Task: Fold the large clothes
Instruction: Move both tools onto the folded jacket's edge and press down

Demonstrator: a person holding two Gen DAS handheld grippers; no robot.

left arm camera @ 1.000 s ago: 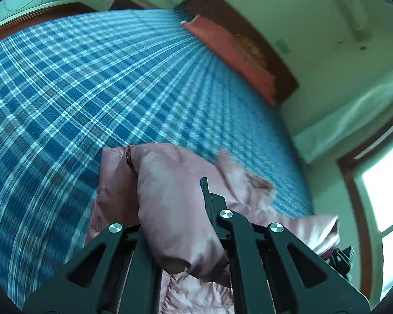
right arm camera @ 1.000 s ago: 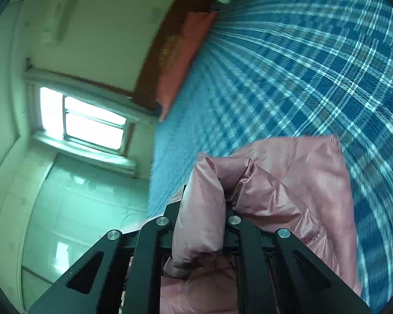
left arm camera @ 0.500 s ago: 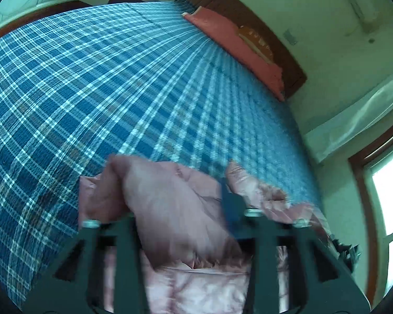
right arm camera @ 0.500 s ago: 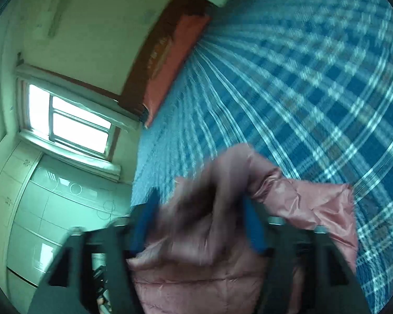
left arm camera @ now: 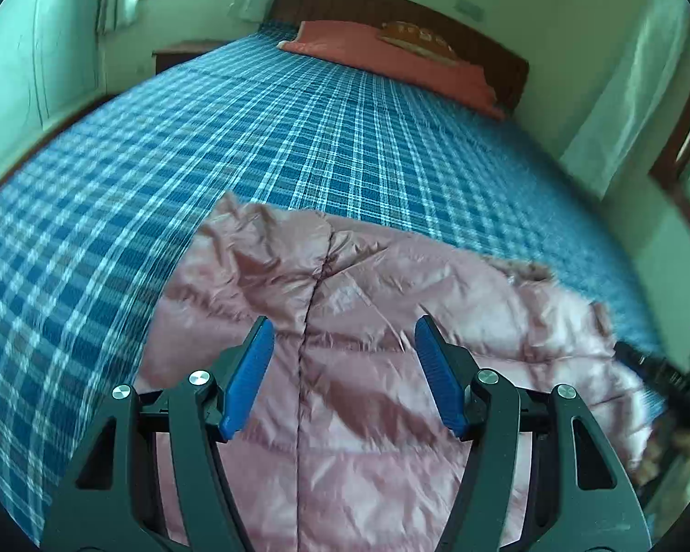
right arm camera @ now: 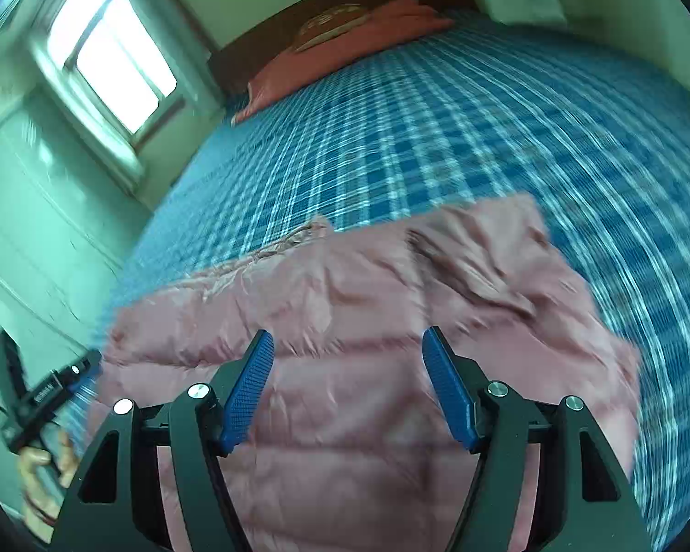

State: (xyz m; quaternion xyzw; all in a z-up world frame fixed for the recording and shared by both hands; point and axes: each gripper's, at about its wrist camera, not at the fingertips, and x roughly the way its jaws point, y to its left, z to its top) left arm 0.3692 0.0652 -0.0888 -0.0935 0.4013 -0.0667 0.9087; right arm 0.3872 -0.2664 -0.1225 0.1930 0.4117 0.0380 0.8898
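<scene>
Pink puffer jacket [left arm camera: 391, 345] lies on the plaid bed [left arm camera: 253, 138] — both grippers' jaws wide, just opened, empty.

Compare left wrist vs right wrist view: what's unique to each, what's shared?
Left wrist only: the jacket's centre seam, a fur-trimmed edge at right, a curtain.

Right wrist only: a bright window, and at lower left the person's hand holding the other tool.

Both: the pink jacket lying on the blue plaid bed, an orange pillow by the headboard, and each view's own jaws open with nothing between them, left gripper, right gripper.
</scene>
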